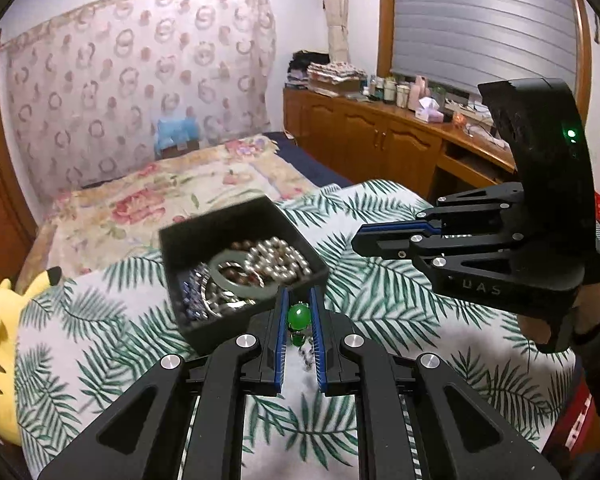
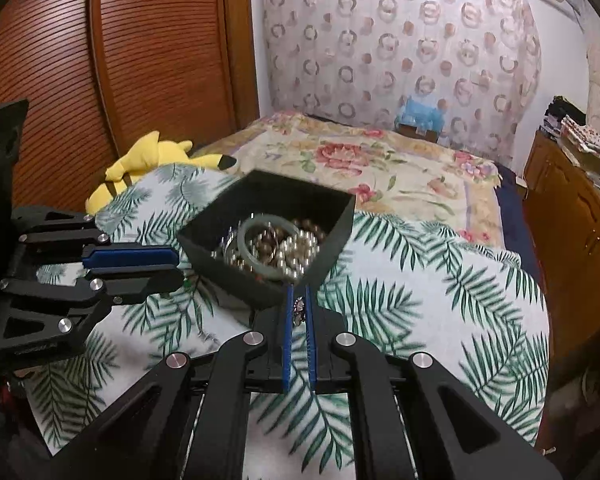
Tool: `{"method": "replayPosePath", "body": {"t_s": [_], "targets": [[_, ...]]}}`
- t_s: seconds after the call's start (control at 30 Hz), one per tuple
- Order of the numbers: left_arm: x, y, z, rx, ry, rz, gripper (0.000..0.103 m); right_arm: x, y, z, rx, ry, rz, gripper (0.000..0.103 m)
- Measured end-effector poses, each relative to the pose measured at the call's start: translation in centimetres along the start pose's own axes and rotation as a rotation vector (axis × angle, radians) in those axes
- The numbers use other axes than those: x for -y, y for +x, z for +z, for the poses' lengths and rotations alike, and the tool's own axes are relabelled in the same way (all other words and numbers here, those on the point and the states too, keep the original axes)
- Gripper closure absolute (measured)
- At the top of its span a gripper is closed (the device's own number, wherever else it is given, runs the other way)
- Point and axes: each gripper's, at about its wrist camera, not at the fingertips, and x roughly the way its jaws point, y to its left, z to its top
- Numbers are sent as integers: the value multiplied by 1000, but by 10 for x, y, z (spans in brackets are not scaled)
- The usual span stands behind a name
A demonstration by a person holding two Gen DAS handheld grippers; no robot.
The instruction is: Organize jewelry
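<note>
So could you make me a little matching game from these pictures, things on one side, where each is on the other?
Things:
1. green bead
2. pale bangle
3. yellow plush
4. black box

Places:
A. on the leaf-print cloth
B. between the left gripper pads
C. inside the box
D. by the wooden door

Pairs: 1-B, 2-C, 3-D, 4-A

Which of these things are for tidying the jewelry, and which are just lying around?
For the job:
- black box with jewelry inside
- green bead piece, in the left gripper
- small silvery piece, in the right gripper

Just lying about:
- yellow plush toy
- bottles on the cabinet
</note>
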Motion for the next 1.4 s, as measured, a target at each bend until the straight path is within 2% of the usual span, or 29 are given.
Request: {"method": "replayPosePath", "body": {"t_s": [0.3, 0.53, 1.03, 1.1, 1.13, 1.17, 1.2, 1.37, 1.4], "targets": [[-15, -16, 18, 42, -10, 39, 93, -3, 20, 42, 22, 14, 15, 96], [-29, -23, 33, 65, -20, 77, 93, -11, 45, 56, 4, 7, 8, 95], [-55, 3, 42, 44, -93, 104, 93, 6, 51, 39, -10, 52, 24, 95], [-55, 5, 38, 37, -109, 117, 83, 7, 46, 37, 3, 63, 13, 94], [-56, 5, 37, 36, -115, 122, 62, 7, 40, 33, 19, 71, -9, 93], [-56, 3, 34, 41, -121, 135, 45, 5, 33, 29, 41, 77, -26, 84], [-56, 1, 30, 45, -125, 149, 41, 4, 28, 27, 54, 82, -35, 71], [-53, -15, 12, 63, -147, 204, 14, -12, -15, 2, 157, 102, -133, 35], [-50, -20, 8, 70, -147, 213, 12, -13, -21, -2, 171, 107, -149, 27]]}}
